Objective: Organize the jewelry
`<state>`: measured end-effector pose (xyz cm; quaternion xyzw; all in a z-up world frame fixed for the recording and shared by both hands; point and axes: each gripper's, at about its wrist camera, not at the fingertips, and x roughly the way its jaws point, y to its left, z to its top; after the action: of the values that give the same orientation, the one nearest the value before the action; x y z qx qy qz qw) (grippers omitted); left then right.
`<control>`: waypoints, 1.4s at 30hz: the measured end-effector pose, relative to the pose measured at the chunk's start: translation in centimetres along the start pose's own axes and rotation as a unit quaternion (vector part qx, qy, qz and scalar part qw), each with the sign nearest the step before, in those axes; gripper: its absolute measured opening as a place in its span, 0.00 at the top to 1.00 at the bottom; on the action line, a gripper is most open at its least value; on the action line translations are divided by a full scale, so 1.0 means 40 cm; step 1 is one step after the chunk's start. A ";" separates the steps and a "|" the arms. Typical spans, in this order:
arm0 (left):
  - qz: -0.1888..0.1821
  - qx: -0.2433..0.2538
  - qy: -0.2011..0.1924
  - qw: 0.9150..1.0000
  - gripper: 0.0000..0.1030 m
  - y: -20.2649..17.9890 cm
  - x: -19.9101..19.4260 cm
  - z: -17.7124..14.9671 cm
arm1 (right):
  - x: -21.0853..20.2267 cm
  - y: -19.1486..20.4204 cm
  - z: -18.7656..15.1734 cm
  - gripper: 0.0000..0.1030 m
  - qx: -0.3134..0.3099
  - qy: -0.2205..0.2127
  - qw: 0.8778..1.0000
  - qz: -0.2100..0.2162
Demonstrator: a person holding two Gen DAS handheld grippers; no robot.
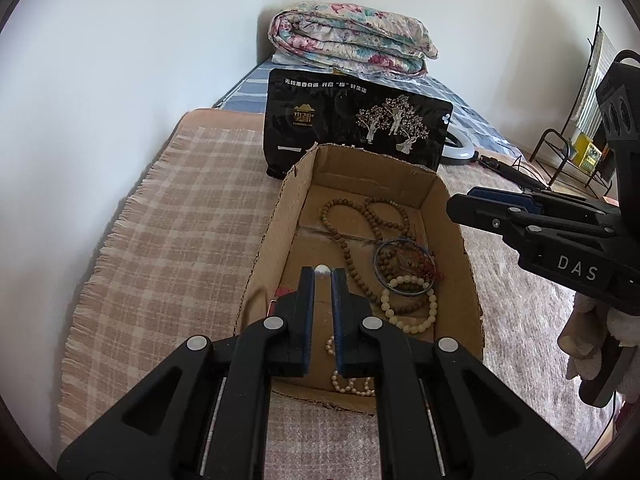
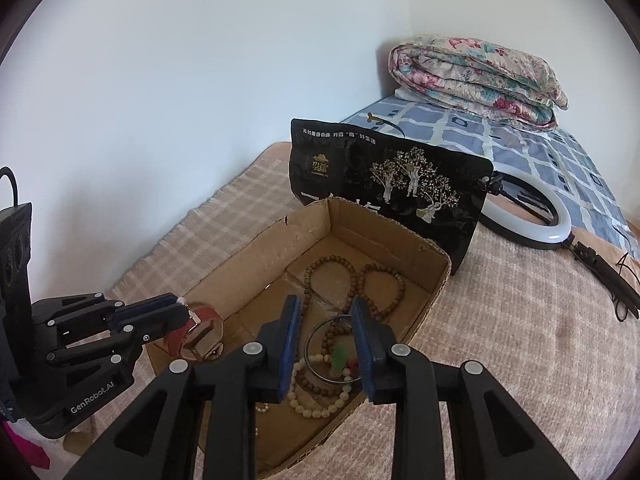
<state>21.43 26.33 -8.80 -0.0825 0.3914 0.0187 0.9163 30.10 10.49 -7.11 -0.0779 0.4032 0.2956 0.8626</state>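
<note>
An open cardboard box (image 1: 264, 248) (image 2: 436, 280) lies on the bed. It holds a long brown bead necklace (image 1: 344, 240) (image 2: 320, 268), a cream bead bracelet (image 1: 424, 320) (image 2: 320, 412), a blue bangle (image 1: 404, 264) (image 2: 316, 344), a small pearl string (image 1: 352, 386) and a red-strapped watch (image 2: 200, 328). My left gripper (image 1: 322, 270) (image 2: 180, 302) hovers over the box's near left part, shut on a small white pearl-like piece (image 1: 322, 269). My right gripper (image 2: 326, 308) (image 1: 456, 204) is open and empty above the bracelets.
A black printed bag (image 1: 356, 120) (image 2: 392, 184) stands behind the box. A folded floral quilt (image 1: 348, 40) (image 2: 476, 76) lies at the bed's head. A ring light (image 2: 532, 216) lies right of the bag. The wall runs along the left. A rack (image 1: 572, 152) stands far right.
</note>
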 end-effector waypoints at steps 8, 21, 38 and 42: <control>0.028 0.008 -0.003 1.000 0.51 0.002 -0.004 -0.004 | -0.019 -0.009 -0.002 0.31 0.010 -0.017 0.999 -0.028; 0.042 0.009 -0.016 0.999 0.41 -0.014 -0.048 0.003 | -0.087 -0.021 0.002 0.06 0.014 -0.034 0.998 -0.057; 0.050 0.026 -0.055 0.997 0.40 -0.097 -0.170 0.031 | -0.261 -0.060 -0.029 0.00 0.043 -0.068 0.994 -0.071; 0.046 0.022 -0.061 0.997 0.40 -0.114 -0.209 0.031 | -0.316 -0.071 -0.049 0.00 0.044 -0.075 0.993 -0.082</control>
<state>16.95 22.30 -1.31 -0.0433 0.3384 0.0569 0.9383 24.12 1.80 0.67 -0.0499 0.3421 0.2107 0.9144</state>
